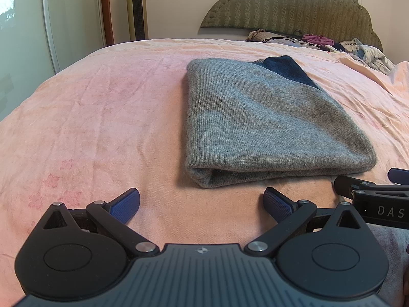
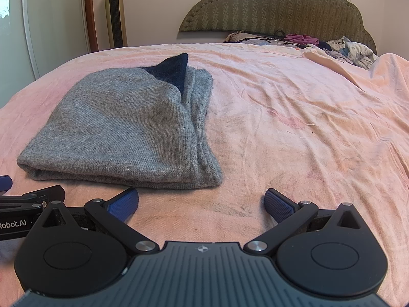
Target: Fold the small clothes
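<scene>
A grey knitted garment (image 1: 268, 122) lies folded into a thick rectangle on the pink bedsheet (image 1: 102, 117), with a dark blue part (image 1: 286, 69) showing at its far end. In the right wrist view the same grey garment (image 2: 122, 130) lies left of centre, its dark blue part (image 2: 171, 71) at the back. My left gripper (image 1: 202, 202) is open, just short of the garment's near fold, with nothing between its fingers. My right gripper (image 2: 202, 202) is open too, near the garment's near right corner, holding nothing. Each gripper's side shows at the edge of the other's view.
A pile of loose clothes (image 2: 350, 51) lies at the head of the bed by the padded headboard (image 2: 281, 7). A tall gold tower fan (image 1: 136, 7) and a white wardrobe door (image 1: 74, 12) stand beyond the bed's far left. Wrinkled pink sheet (image 2: 306, 128) spreads right of the garment.
</scene>
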`<state>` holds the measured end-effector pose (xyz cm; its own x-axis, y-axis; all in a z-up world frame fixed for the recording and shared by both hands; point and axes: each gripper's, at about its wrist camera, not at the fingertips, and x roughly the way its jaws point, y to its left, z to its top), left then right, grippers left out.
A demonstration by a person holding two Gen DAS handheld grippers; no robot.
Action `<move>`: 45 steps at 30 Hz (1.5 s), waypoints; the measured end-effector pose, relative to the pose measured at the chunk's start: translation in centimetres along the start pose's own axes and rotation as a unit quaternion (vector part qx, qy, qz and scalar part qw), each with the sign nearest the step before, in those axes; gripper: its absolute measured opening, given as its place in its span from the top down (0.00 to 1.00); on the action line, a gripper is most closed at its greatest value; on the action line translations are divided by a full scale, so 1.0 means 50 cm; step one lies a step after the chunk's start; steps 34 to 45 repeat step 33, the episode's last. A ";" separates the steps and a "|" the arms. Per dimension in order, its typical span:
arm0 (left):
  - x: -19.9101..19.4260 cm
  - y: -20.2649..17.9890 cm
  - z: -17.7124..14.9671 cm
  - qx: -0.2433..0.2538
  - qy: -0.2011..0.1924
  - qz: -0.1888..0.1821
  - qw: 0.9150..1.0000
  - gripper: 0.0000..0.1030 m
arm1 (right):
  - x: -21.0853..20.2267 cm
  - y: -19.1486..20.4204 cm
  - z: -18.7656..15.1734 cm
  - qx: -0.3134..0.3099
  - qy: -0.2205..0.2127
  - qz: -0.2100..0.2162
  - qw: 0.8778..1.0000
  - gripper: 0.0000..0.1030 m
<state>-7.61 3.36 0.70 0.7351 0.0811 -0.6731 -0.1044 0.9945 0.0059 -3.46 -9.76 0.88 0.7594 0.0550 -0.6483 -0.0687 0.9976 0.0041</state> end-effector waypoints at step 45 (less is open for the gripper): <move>-0.031 0.024 0.006 0.014 -0.011 0.015 1.000 0.00 | -0.008 -0.014 0.004 0.008 0.000 0.018 1.000 0.00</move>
